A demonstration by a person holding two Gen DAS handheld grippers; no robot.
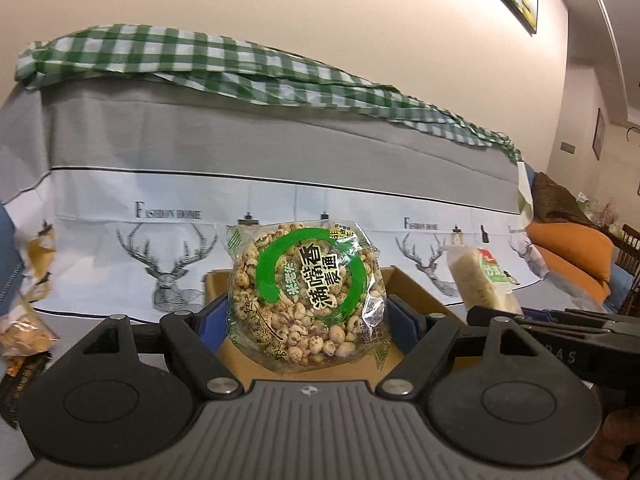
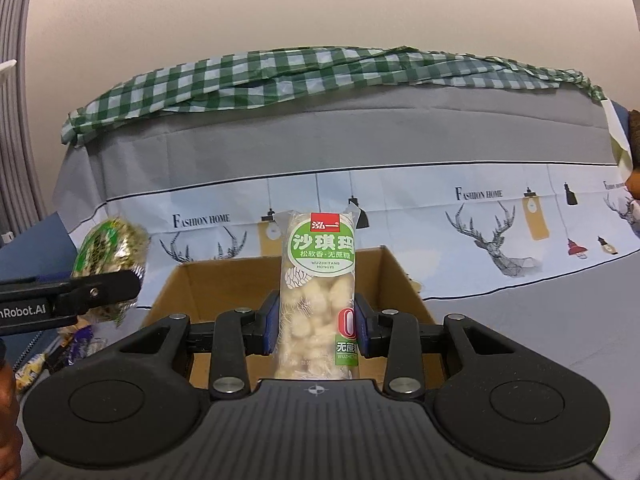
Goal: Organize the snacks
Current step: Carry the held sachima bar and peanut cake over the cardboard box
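Crinkly plastic squeezing between blue pads on both sides: left gripper (image 1: 307, 316) clamping a round puffed-grain packet (image 1: 305, 294), right gripper (image 2: 316, 320) clamping a tall cake bar (image 2: 318, 300), both hanging above the open cardboard box (image 2: 224, 280). Risking slick wrap slipping loose, packets colliding, or one landing outside near the loose snacks (image 1: 24, 334) at far left.

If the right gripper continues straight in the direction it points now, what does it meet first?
Probably the cardboard box: the right gripper, shut on the sachima bar, points into its open top. Depth is unclear.
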